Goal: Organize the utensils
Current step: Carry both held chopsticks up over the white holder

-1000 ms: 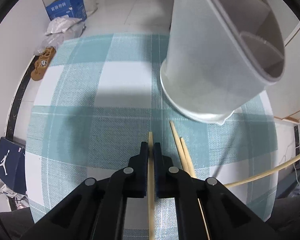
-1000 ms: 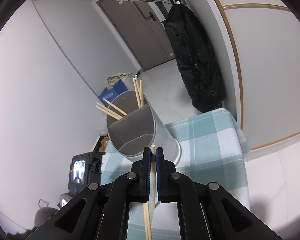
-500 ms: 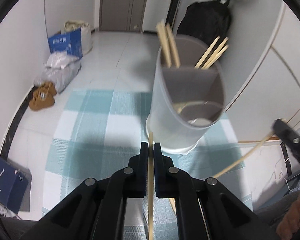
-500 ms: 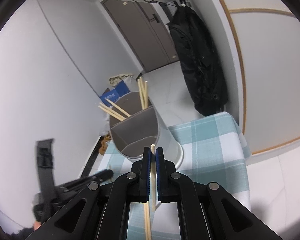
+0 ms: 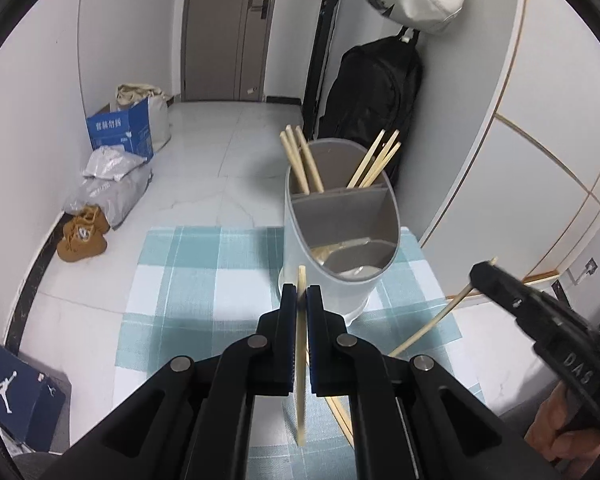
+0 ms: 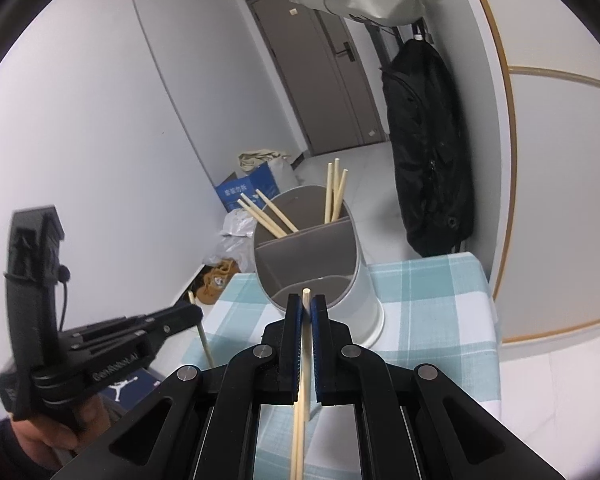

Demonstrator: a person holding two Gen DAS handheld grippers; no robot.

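Chopstick [image 5: 301, 344] now higher above tablecloth [image 5: 204, 280]

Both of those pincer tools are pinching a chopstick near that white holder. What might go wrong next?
Three possible slips:
1. The left gripper clamps its chopstick partway along, so the thin stick might pivot and miss the holder.
2. The right gripper and its chopstick aim at the same opening, so the two may collide.
3. The tall holder stands on the checked cloth; a nudge at its rim might tip it.
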